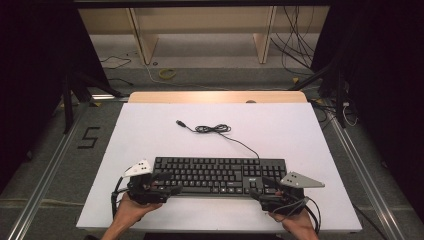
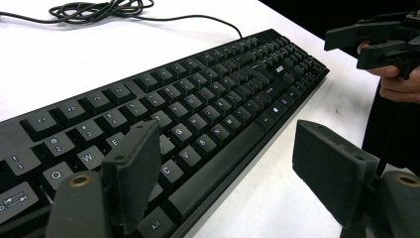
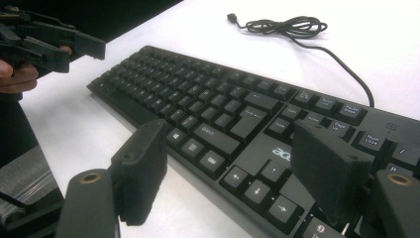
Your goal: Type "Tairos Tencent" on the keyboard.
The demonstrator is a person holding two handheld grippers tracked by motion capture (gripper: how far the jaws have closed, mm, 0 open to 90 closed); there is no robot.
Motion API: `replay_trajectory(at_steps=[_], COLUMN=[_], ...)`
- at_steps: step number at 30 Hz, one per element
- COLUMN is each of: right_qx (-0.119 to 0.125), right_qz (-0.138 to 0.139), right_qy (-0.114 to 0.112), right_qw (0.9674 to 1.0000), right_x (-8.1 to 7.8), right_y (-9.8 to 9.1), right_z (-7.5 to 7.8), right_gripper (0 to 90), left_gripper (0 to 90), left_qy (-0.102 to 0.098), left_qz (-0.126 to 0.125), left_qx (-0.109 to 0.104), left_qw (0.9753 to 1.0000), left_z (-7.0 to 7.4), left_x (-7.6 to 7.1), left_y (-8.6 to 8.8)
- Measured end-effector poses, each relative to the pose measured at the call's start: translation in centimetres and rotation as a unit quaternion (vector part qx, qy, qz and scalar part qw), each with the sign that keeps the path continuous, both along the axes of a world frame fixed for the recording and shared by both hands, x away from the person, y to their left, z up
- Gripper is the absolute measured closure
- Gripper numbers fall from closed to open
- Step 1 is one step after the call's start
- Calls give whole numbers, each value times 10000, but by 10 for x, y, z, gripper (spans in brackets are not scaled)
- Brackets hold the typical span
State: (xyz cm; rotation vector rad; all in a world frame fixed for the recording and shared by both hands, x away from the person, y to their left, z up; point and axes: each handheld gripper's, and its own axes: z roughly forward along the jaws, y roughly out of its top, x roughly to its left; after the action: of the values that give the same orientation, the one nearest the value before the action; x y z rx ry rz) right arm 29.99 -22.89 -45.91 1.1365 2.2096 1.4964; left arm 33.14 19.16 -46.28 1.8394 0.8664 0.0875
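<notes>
Flanking the keyboard [image 1: 219, 175], the two tools sit one at each short end, as if the person means to take it by both sides at once and keep it level. It lies across the lower middle of the high view, near the front edge of the white desk [image 1: 150, 125], long side facing the person.

At lower left of that view, the left tool [image 1: 167, 184] points inward over the keyboard's left end. At lower right, the right tool [image 1: 260, 192] points in at the opposite end, by the arrow keys. Each is steadied from behind by a hand coming up from the bottom edge.

Both tools stand wide open and hold nothing. In the left gripper view one jaw hovers above the letter keys at lower left while the other hangs over bare desk at lower right, so the keyboard's near edge runs between them, untouched. In the right gripper view the jaws likewise straddle the front edge by the arrow keys, with no pad pressing.

The cable [image 1: 227, 135] trails from the back edge to a loose coil in the upper middle of the desk, plug [image 1: 180, 123] lying free, so I'd judge it will drag along if the keyboard is shifted.
</notes>
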Motion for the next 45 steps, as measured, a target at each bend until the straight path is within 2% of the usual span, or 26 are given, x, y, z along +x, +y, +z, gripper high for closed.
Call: replay_trajectory(at_steps=[16,29,33,34,35,38,41,45], right_qx=[15,-6,-57,-133,-133,-191,-204,-268], right_qz=[1,234,366,464,464,610,669,765], right_qy=[4,95,171,139,139,157,174,186], right_qw=[10000,9997,9992,9987,9987,9978,9974,9965], right_x=[2,16,24,29,29,39,44,53], right_y=[4,28,42,52,52,71,78,95], right_z=[1,11,13,14,14,15,16,17], right_gripper=[315,336,351,351,351,360,371,426], left_gripper=[268,271,276,278,278,287,289,323], left_qy=[10,33,72,72,78,116,172,227], left_qz=[24,224,345,379,395,494,613,741], left_qx=[24,2,32,40,70,102,161,287], left_qw=[10000,9997,9994,9992,9992,9987,9978,9966], left_z=[0,0,-1,-1,-1,-1,-2,-3], left_x=[1,4,6,6,6,7,8,10], left_y=[1,7,10,10,11,13,16,19])
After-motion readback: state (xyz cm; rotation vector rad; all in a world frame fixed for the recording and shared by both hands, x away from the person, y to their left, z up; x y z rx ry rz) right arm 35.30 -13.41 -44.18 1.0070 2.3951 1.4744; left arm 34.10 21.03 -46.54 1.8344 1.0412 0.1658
